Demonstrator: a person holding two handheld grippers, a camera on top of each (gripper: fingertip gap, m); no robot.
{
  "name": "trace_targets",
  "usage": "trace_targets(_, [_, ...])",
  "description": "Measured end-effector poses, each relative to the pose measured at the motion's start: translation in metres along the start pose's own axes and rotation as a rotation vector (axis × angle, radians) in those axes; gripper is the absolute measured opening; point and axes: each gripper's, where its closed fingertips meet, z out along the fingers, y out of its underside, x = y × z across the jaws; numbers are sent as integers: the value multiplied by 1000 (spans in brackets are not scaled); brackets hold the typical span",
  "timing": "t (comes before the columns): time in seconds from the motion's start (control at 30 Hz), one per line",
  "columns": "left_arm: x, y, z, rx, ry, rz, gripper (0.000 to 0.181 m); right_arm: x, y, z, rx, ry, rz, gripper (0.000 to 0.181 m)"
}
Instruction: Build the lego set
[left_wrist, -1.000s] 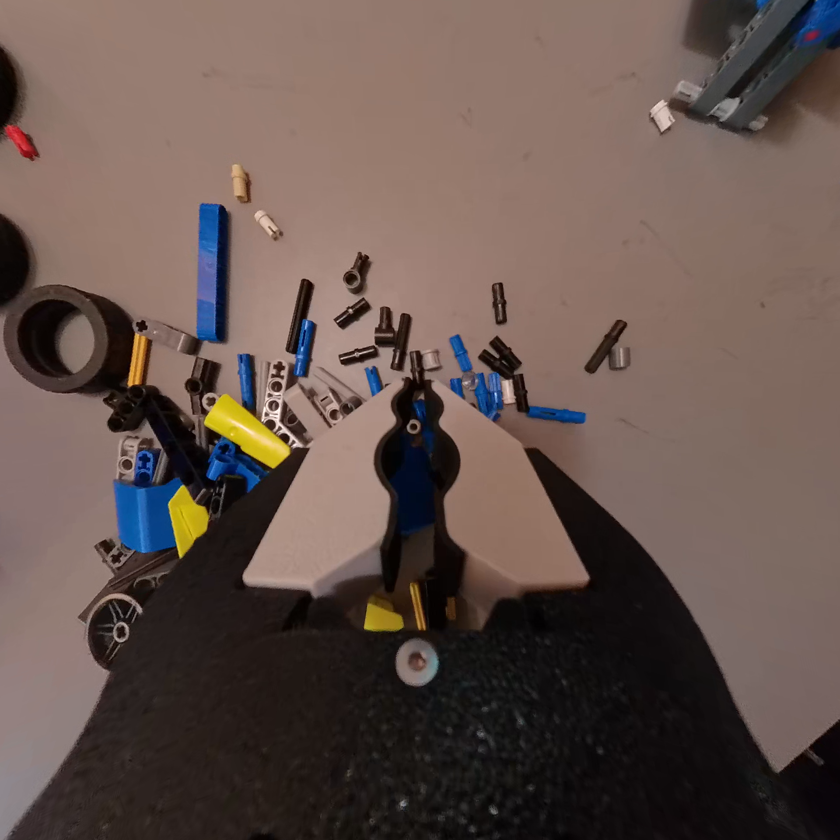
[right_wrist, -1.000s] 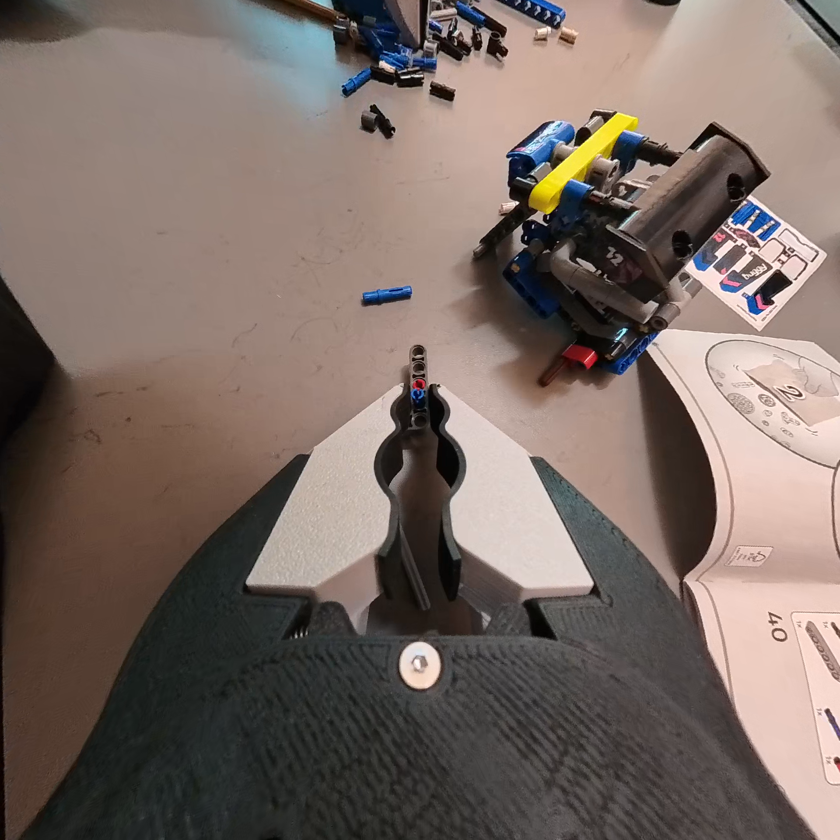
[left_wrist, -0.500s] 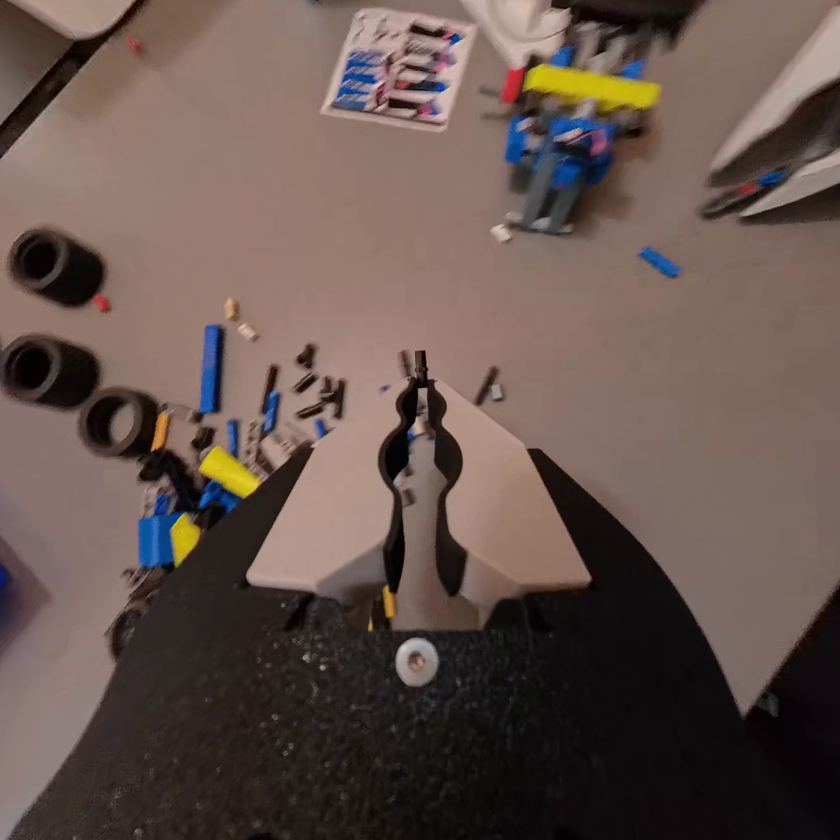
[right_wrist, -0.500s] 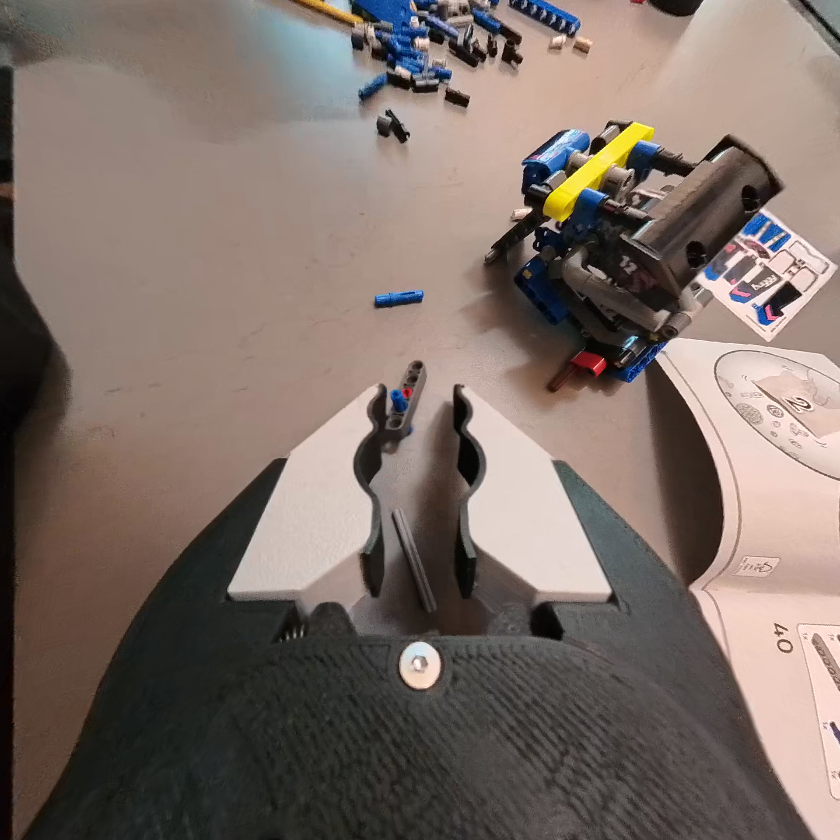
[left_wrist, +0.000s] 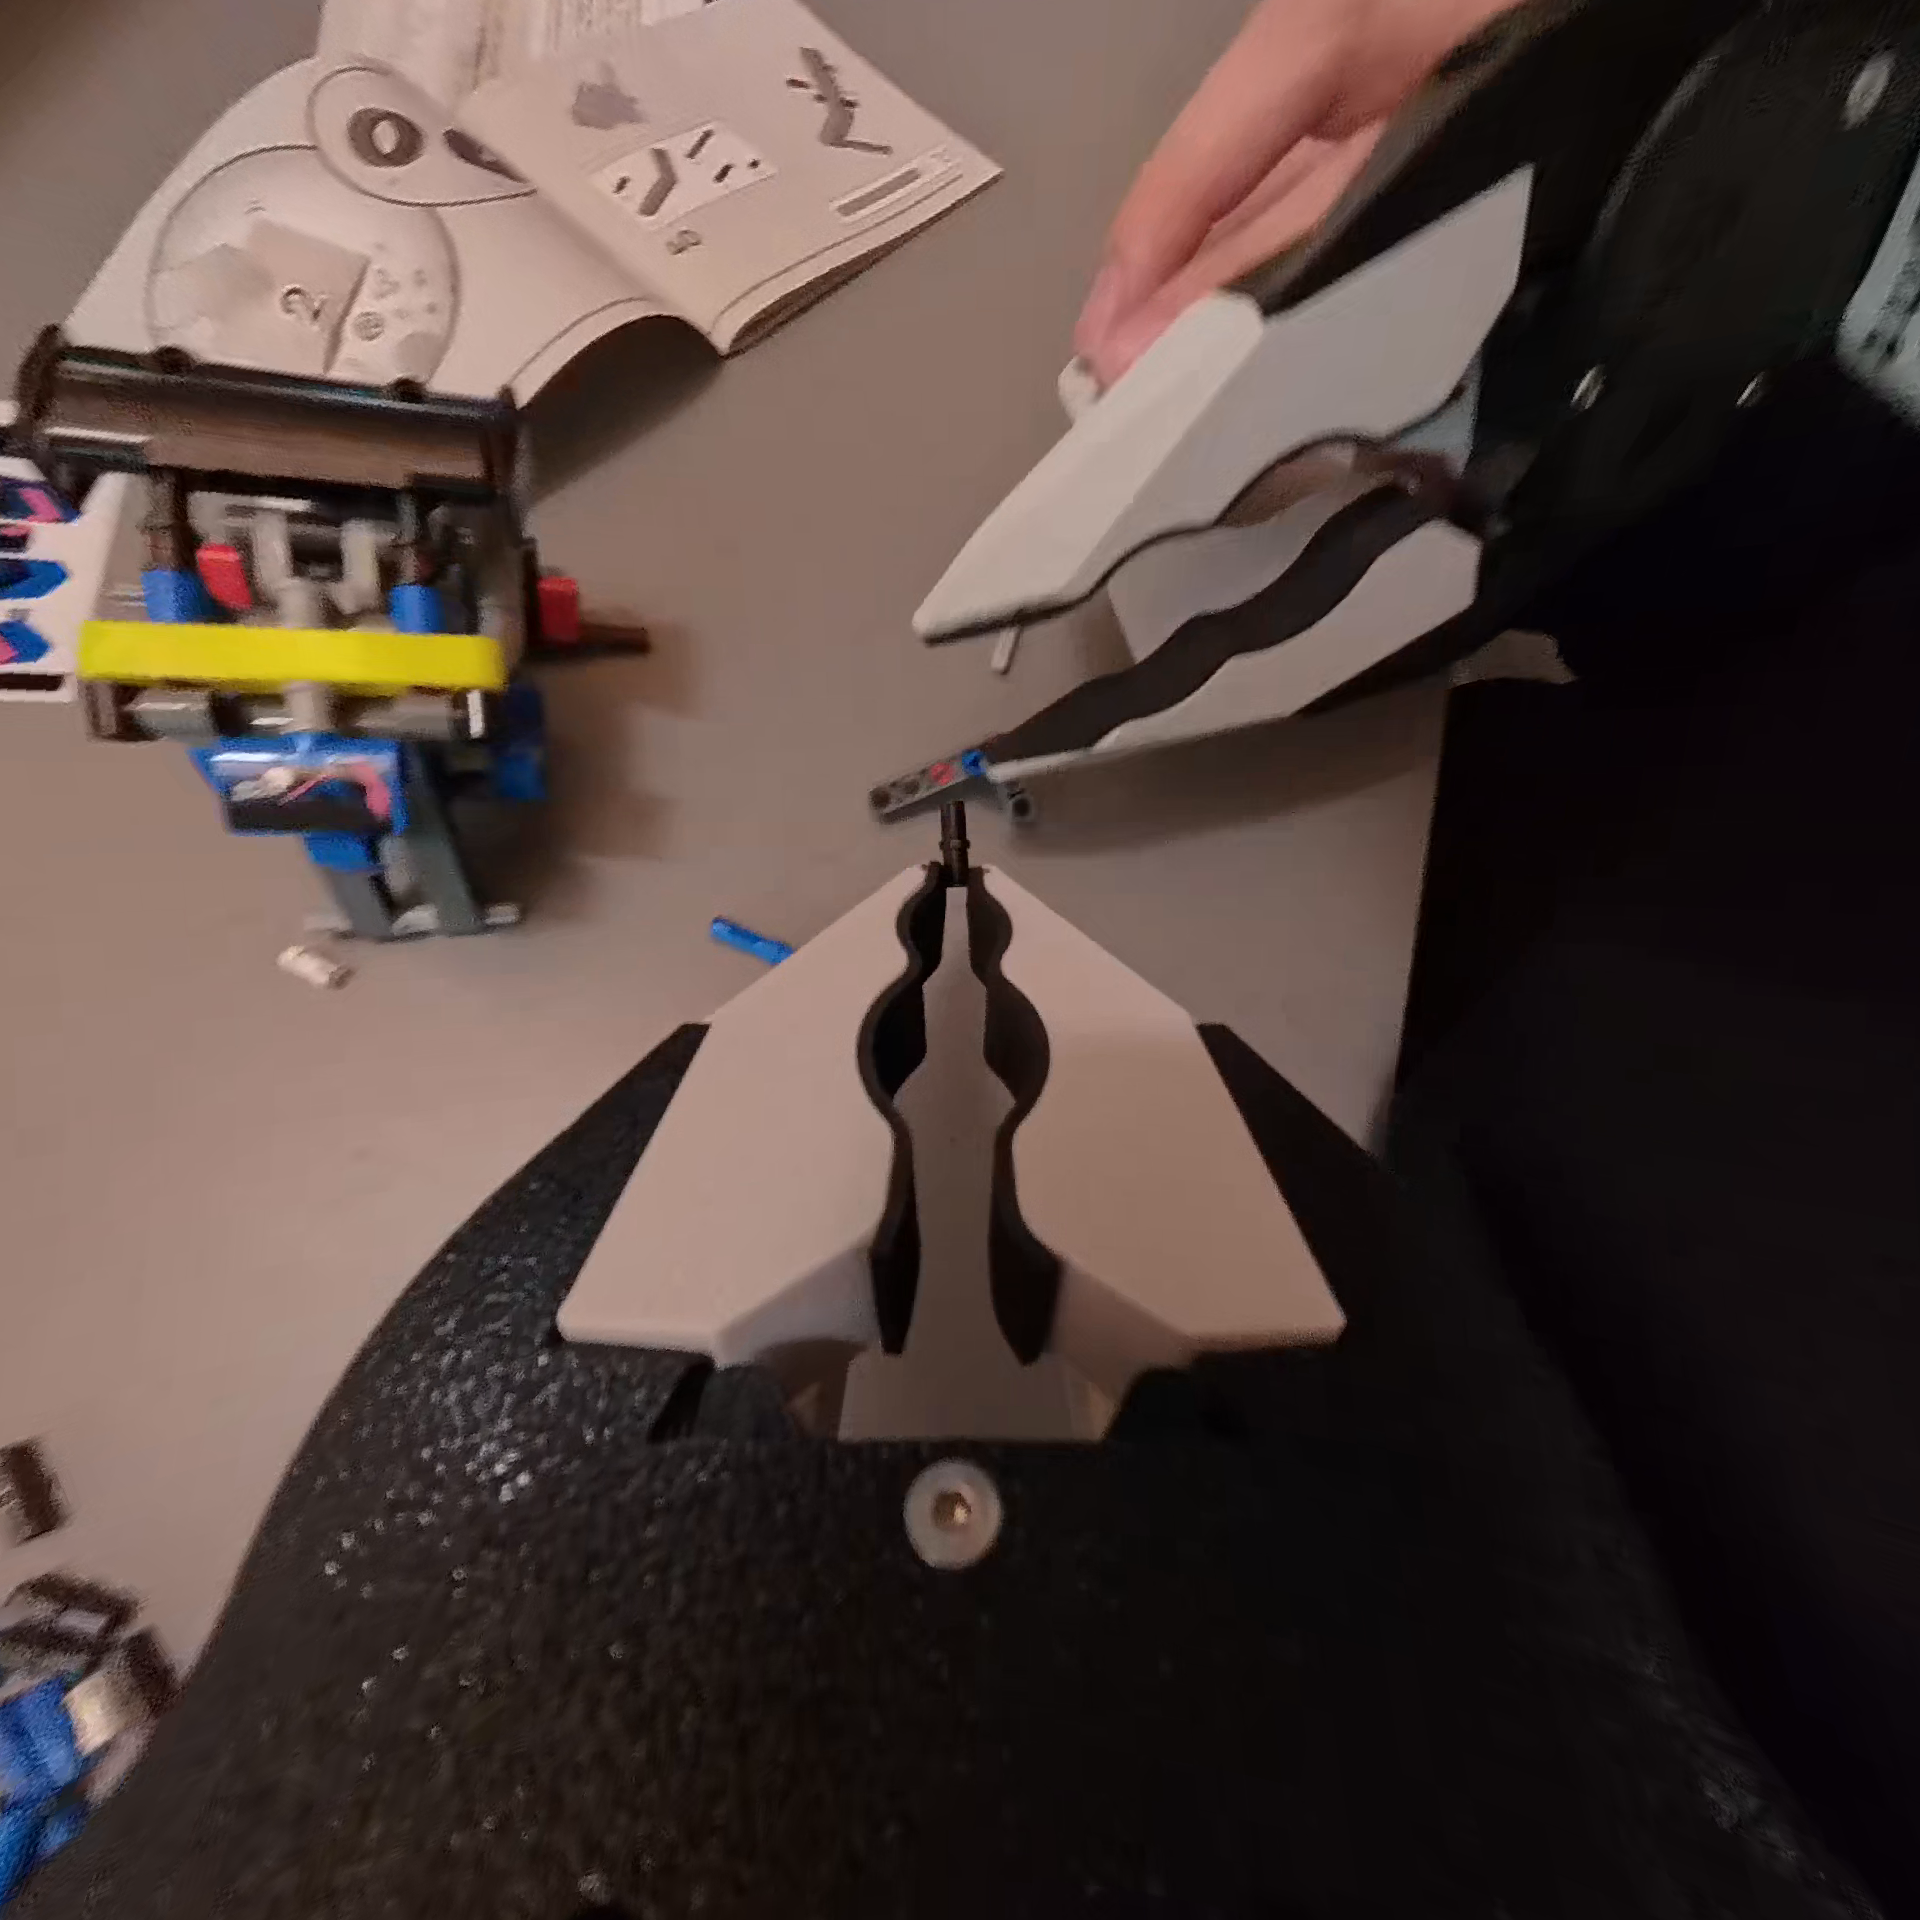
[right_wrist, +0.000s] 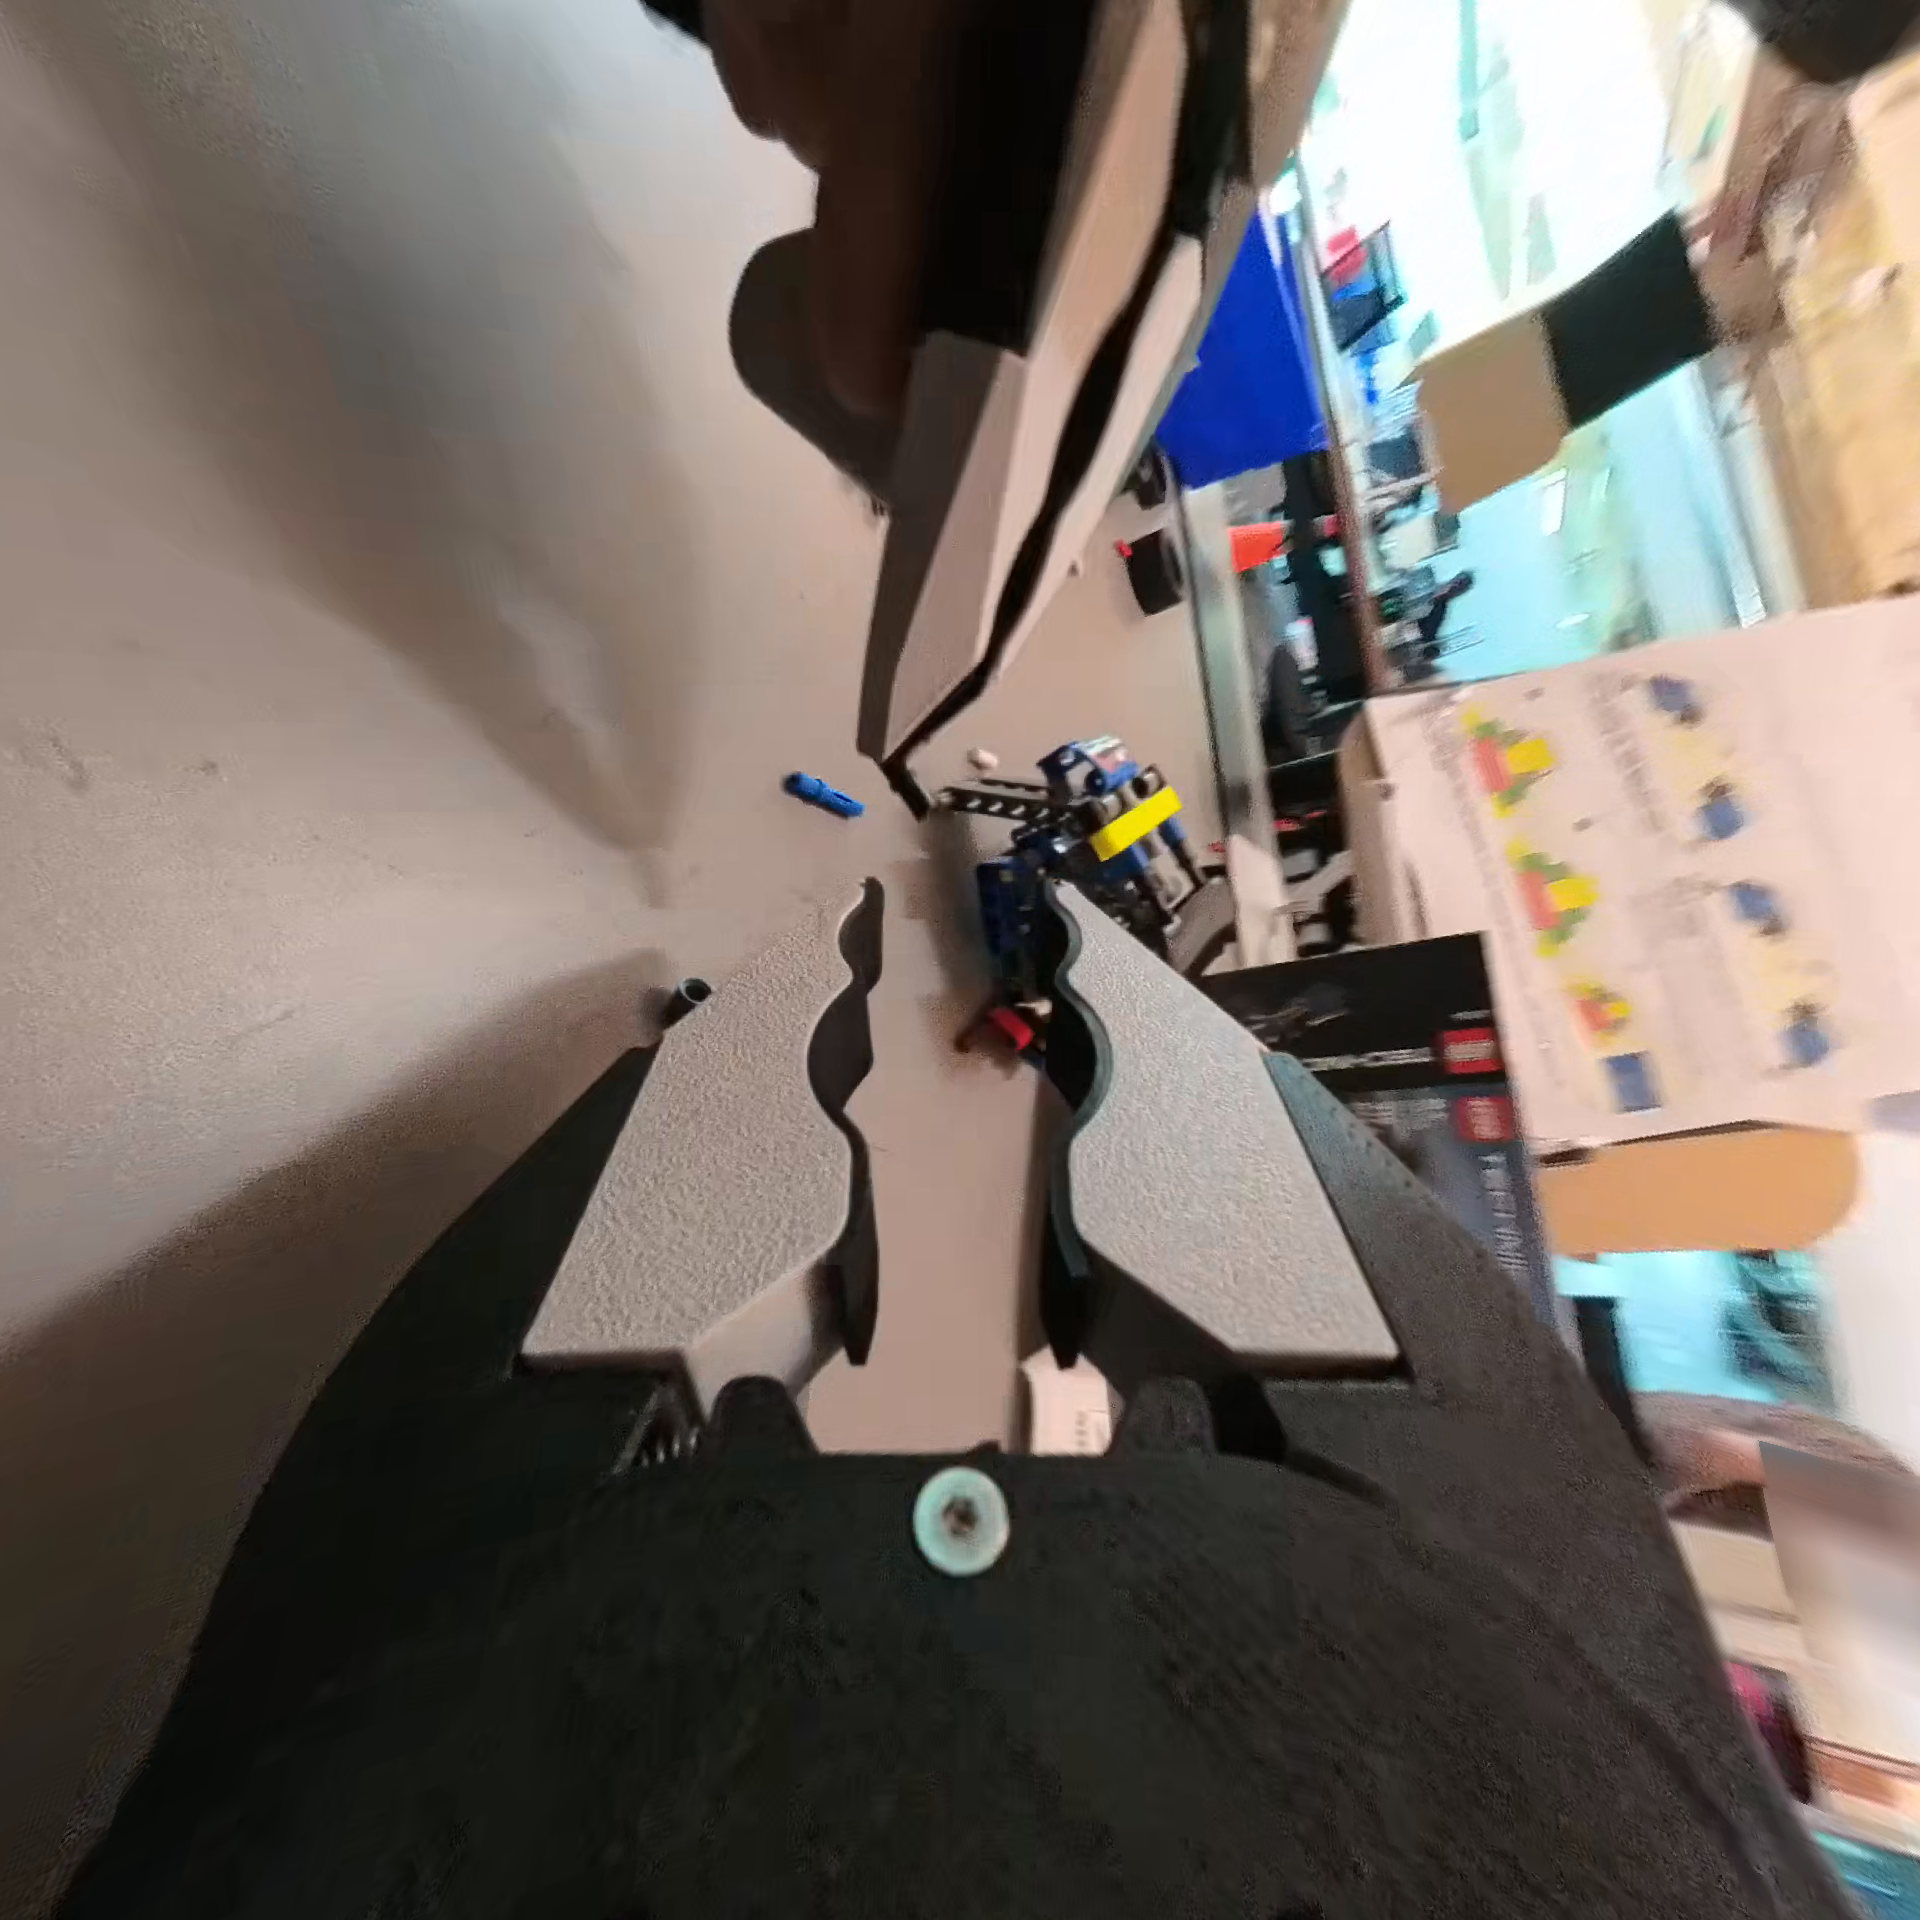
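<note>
Left tool (left_wrist: 954, 883) is clamped on a short black pin (left_wrist: 953, 836), fingers together at the tip, with the pin poking straight out toward 12 o'clock. The pin's far end meets the long edge of a small grey beam (left_wrist: 914, 788) that carries a red and a blue stud. Can't tell if the pin sits in a hole or only touches. The beam lies crosswise just past the left tool's tip, right at the tip of the right tool's lower finger; can't tell whether it rests on the table (left_wrist: 727, 499) or hangs off that finger.

Right tool (right_wrist: 964, 894) has its fingers well apart w/ nothing between them in its own view. In the left wrist view it reaches in from 2 o'clock, and a hand (left_wrist: 1236, 197) grips it from behind.

A loose blue pin (left_wrist: 750, 940) lies on the table at 10 o'clock of the left tool's tip, just beside it. The part-built model (left_wrist: 291, 665) (blue, grey and black w/ a yellow bar across) stands further out at 9-10 o'clock, well apart from both tools. A small pale pin (left_wrist: 312, 966) lies near its foot. An open instruction booklet (left_wrist: 582, 187) is at 11 o'clock behind the model, and a sticker sheet (left_wrist: 26, 582) peeks in at the left edge. Blurred loose pieces (left_wrist: 62, 1683) sit at 8 o'clock
</note>
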Motion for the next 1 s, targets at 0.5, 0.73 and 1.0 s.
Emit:
trace_targets(0.5, [29, -14, 21, 36, 53, -63, 1, -12, 4, -22, -9, 57, -80, 19])
trace_targets(0.73, [32, -14, 22, 10, 39, -70, 1, -18, -1, -21, -27, 54, -155, 5])
trace_targets(1.0, [26, -42, 14, 232, 26, -28, 1, 5, 3, -25, 30, 123, 236, 3])
